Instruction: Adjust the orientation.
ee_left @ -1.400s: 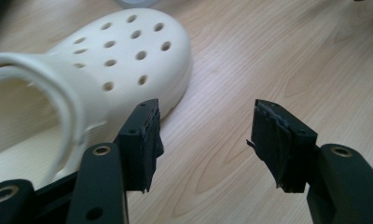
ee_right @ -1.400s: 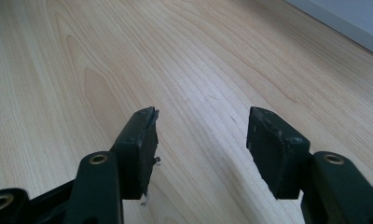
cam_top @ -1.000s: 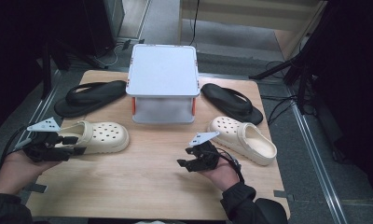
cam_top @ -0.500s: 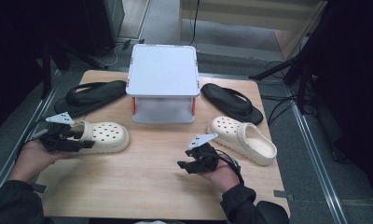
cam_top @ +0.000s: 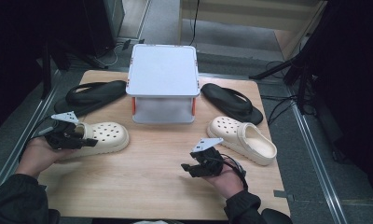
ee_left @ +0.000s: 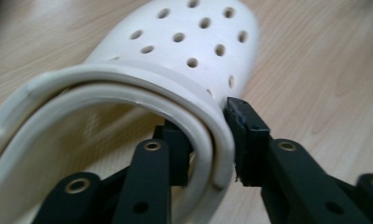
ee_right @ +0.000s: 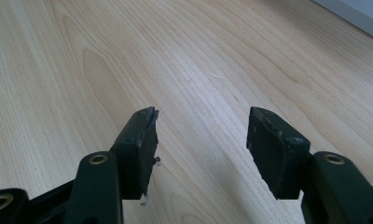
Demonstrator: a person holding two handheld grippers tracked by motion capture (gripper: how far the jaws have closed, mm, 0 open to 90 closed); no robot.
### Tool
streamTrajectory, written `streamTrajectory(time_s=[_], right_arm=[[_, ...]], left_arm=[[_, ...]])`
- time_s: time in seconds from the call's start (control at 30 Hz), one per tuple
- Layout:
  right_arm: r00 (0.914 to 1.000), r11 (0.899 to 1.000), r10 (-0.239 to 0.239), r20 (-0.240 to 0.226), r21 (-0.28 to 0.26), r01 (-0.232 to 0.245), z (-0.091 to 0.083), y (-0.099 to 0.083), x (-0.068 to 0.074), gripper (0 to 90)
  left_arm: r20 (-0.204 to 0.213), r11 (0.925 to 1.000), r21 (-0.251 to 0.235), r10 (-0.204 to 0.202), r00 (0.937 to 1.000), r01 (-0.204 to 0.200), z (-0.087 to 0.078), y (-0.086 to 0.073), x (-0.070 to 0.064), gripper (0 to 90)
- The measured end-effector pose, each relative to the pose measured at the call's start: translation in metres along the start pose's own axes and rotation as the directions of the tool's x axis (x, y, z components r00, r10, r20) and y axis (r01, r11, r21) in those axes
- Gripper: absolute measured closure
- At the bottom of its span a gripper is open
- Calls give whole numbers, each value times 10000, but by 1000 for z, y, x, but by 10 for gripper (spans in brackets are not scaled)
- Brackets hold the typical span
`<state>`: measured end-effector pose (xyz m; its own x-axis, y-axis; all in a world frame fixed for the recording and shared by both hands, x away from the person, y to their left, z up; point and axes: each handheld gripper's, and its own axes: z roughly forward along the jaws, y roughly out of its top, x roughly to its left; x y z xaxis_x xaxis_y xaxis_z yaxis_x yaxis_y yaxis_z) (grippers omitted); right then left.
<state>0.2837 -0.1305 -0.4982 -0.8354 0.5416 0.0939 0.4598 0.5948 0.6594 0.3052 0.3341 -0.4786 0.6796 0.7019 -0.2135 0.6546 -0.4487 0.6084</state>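
Note:
A cream clog (cam_top: pixel 105 136) lies at the table's left, toe pointing right. My left gripper (cam_top: pixel 84 139) is at its heel end. In the left gripper view the left gripper (ee_left: pixel 208 135) is shut on the clog's (ee_left: pixel 194 51) heel rim, with one jaw inside the shoe and one outside. A second cream clog (cam_top: pixel 243 138) lies at the right. My right gripper (cam_top: pixel 188 168) rests low on the wood, left of that clog and apart from it. In the right gripper view the right gripper (ee_right: pixel 201 135) is open, with bare tabletop between its jaws.
A pale two-level stand (cam_top: pixel 163 74) sits at the back middle of the wooden table (cam_top: pixel 142 186). One black flip-flop (cam_top: pixel 89 95) lies to its left and another black flip-flop (cam_top: pixel 231 102) to its right. Cables and dark equipment surround the table.
My left gripper has moved forward and right from the table's left edge to the left clog's heel and has closed on its rim. The right gripper has hardly moved.

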Motion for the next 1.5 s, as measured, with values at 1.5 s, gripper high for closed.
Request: streamTrajectory(time_s=[1.5], right_arm=[[9983,9973,418,411,-628,-392,-16,-10,-3,438]], left_arm=[[1087,9990,-125,433,9931,-422,63,84,-117,759]])
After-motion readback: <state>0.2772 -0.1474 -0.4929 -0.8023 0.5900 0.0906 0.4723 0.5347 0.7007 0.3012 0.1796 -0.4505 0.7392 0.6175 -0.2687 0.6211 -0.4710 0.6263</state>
